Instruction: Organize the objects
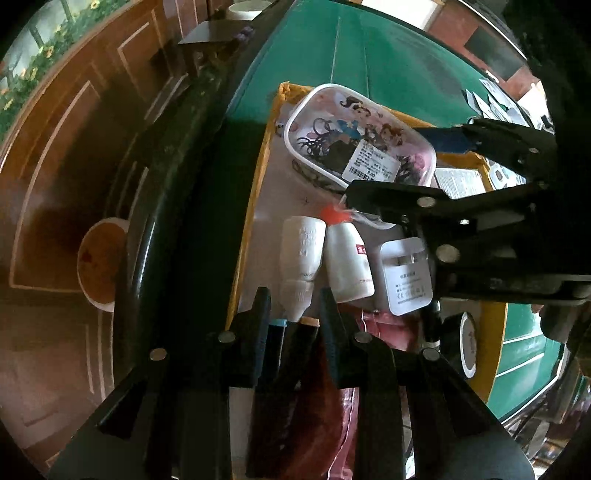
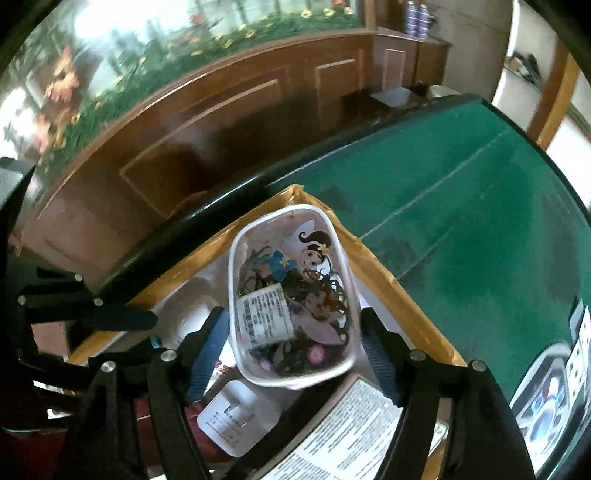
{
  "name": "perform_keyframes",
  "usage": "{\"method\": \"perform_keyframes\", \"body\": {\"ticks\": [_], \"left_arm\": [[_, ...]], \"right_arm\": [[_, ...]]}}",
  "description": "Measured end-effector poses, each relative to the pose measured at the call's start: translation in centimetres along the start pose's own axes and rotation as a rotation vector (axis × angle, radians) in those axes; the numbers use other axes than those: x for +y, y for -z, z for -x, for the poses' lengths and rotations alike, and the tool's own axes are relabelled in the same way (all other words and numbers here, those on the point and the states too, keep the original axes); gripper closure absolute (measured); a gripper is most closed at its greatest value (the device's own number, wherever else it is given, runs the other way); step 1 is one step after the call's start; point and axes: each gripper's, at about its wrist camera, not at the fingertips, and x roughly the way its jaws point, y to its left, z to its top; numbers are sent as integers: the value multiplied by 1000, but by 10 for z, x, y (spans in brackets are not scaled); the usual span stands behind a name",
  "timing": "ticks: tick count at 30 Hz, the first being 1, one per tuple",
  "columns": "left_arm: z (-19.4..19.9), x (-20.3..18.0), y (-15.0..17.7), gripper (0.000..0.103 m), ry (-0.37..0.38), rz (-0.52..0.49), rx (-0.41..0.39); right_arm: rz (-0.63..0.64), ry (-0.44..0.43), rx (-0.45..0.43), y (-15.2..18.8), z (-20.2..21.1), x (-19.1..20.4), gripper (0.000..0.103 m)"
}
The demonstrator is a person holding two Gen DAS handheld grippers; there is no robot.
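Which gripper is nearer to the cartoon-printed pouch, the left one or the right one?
Right. The right gripper has its open jaws on both sides of the cartoon pouch. The left gripper is farther away, at the white bottle.

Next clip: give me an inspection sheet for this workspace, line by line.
Surface: green table with dark rim.
Job's things: open cardboard box holding a cartoon-print case, two white bottles, white charger, printed leaflet.
Clutter: cards at the table's far edge.
Grippers: left tongs open over the bottles; right tongs open, straddling the case, contact unclear.
Cables: nothing seen.
Surroundings: wood panelling, flowers behind glass, bowl on the floor.
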Motion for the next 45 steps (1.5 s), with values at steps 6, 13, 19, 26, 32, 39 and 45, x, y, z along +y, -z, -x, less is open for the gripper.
{"method": "perform_keyframes", "body": {"ticks": [6, 13, 19, 26, 32, 39, 45], "left_arm": [[12, 2, 8, 42, 48, -36, -69], [87, -21, 47, 31, -86, -150, -338], [83, -27, 68, 31, 32, -8, -218], [65, -60, 80, 31, -156, -53, -206], [62, -71, 86, 31, -104, 5, -187], [70, -60, 96, 31, -69, 132, -193], [70, -63, 104, 31, -72, 141, -212]], "right_arm": [[-102, 34, -120, 13, 41, 5, 22], [-306, 22, -260, 64, 102, 12, 21], [-330, 37, -238, 122, 122, 24, 21], [-384, 24, -205, 172, 132, 19, 21], [-349, 18, -209, 181, 139, 22, 21], [-318, -6, -195, 184, 139, 19, 21], [-303, -17, -184, 187, 135, 17, 21]]}}
